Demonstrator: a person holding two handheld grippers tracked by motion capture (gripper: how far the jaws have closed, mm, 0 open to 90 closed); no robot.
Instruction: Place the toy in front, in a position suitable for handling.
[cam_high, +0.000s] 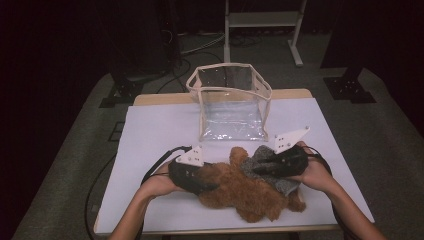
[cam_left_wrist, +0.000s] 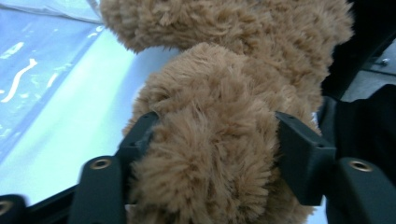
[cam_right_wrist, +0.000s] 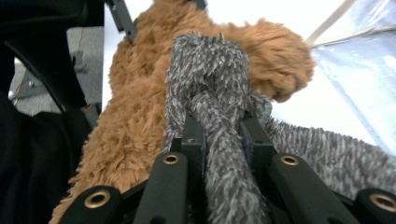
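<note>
A brown plush bear (cam_high: 250, 195) lies on the white table top (cam_high: 160, 125) near the front edge, with a grey fuzzy cloth (cam_high: 260, 159) over its right side. My left gripper (cam_high: 211, 186) comes in from the left and is shut on a thick furry limb of the bear (cam_left_wrist: 219, 93), the fur bulging between the two pads (cam_left_wrist: 215, 140). My right gripper (cam_high: 256, 170) comes in from the right and is shut on a fold of the grey cloth (cam_right_wrist: 210, 79), which is pinched thin between its jaws (cam_right_wrist: 219, 130). The bear (cam_right_wrist: 130, 116) lies under that cloth.
A clear plastic bag with cream trim (cam_high: 230, 100) stands open-topped at the back middle of the table, just behind the bear. Its wall appears in the gripper views (cam_left_wrist: 28, 65) (cam_right_wrist: 359, 60). A metal frame (cam_high: 262, 25) and cables are on the floor beyond.
</note>
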